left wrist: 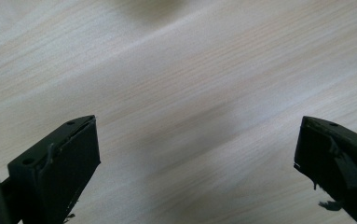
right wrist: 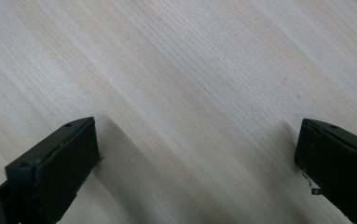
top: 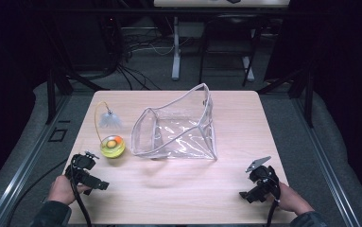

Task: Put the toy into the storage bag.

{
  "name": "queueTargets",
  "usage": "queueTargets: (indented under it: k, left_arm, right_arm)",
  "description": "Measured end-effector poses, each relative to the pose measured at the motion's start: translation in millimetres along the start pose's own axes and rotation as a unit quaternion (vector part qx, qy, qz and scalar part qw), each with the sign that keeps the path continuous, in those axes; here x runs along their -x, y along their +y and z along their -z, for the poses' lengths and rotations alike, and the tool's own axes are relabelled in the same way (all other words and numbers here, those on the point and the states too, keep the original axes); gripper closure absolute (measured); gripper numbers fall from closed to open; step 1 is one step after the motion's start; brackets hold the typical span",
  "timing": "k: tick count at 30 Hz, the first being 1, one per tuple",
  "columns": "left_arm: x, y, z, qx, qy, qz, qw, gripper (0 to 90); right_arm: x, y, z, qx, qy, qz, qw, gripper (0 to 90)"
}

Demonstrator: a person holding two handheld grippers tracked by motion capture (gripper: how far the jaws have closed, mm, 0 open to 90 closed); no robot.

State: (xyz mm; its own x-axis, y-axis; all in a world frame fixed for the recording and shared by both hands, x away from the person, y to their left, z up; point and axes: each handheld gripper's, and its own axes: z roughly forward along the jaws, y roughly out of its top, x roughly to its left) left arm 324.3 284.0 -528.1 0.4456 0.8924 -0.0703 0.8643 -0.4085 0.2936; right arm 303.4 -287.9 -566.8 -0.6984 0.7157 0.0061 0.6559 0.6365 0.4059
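A clear plastic zip pouch (top: 178,127) stands open in the middle of the wooden table (top: 178,189). Left of it sits a small yellow-green toy (top: 112,145) with an orange ball inside, and a curved wire that carries a white feather tuft (top: 109,119). My left gripper (top: 100,184) is held low at the table's front left, below the toy. Its jaws stand wide apart over bare wood (left wrist: 190,116), as the left gripper view shows. At the front right, my right gripper (top: 245,195) is open too, with nothing but wood grain (right wrist: 195,93) between its jaws.
A person's hands (top: 63,189) hold the grippers from the near edge. Beyond the table's far edge stand desk legs (top: 175,47), a chair frame (top: 249,56) and loose cables (top: 136,71) on the grey floor. Metal rails (top: 327,170) run along both sides.
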Motion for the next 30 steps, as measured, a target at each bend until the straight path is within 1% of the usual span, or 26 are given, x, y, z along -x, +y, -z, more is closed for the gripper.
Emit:
queueTargets:
  k: [1, 2, 4, 9, 10, 11, 12, 13, 14, 17, 19, 28, 30]
  left_arm:
    - [0.0, 0.0, 0.0, 0.000, 0.000, 0.000, 1.0000, 0.2]
    - [-0.8, 0.3, 1.6, 0.004, -0.001, 0.006, 1.0000, 0.2]
    - [-1.1, 0.6, 2.5, 0.008, -0.003, 0.010, 0.9999, 0.2]
    - [-1.1, 2.8, 4.7, 0.012, -0.007, 0.007, 0.9999, 0.2]
    - [-1.3, 3.4, 5.9, 0.016, -0.007, 0.006, 0.9998, 0.2]
    - [-1.2, 3.8, 6.9, 0.019, -0.009, 0.009, 0.9997, 0.2]
    - [-1.7, 4.2, 8.1, 0.020, -0.009, 0.007, 0.9997, 0.2]
    - [-2.0, 4.2, 9.4, 0.019, -0.007, 0.010, 0.9997, 0.2]
    - [-2.6, 4.2, 10.1, 0.017, -0.006, 0.009, 0.9998, 0.2]
    - [-3.8, 4.5, 12.2, 0.018, -0.006, 0.010, 0.9998, 0.2]
    - [-4.7, 6.2, 16.0, 0.024, -0.012, 0.012, 0.9996, 0.2]
    - [-4.7, 9.8, 22.7, 0.019, -0.012, 0.007, 0.9997, 0.2]
    - [-3.5, 11.6, 25.7, 0.017, -0.016, 0.005, 0.9997, 0.1]
  right_arm:
    - [0.0, 0.0, 0.0, 0.000, 0.000, 0.000, 1.0000, 0.0]
    - [-0.1, 0.2, 0.1, 0.000, 0.000, 0.000, 1.0000, 0.0]
    - [0.0, 0.2, 0.2, -0.001, -0.001, 0.001, 1.0000, 0.0]
    - [0.7, 0.4, 0.2, -0.002, -0.001, 0.004, 1.0000, 0.0]
    - [0.7, 0.5, 0.2, -0.003, -0.001, 0.005, 1.0000, 0.0]
    - [0.4, 0.8, 0.3, -0.004, -0.001, 0.004, 1.0000, 0.0]
    - [0.4, 0.8, 0.3, -0.004, -0.001, 0.004, 1.0000, 0.0]
    - [0.4, 1.0, 0.2, -0.005, -0.001, 0.004, 1.0000, 0.0]
    - [0.9, 1.2, 0.6, -0.009, -0.002, 0.007, 0.9999, 0.0]
    - [0.6, 1.3, 0.3, -0.007, -0.002, 0.007, 1.0000, 0.0]
    - [0.6, 1.2, 0.3, -0.006, -0.003, 0.006, 1.0000, 0.0]
    - [0.6, 1.4, 0.3, -0.006, -0.002, 0.006, 1.0000, 0.0]
    - [0.7, 0.7, -0.1, 0.000, 0.001, 0.006, 1.0000, 0.0]
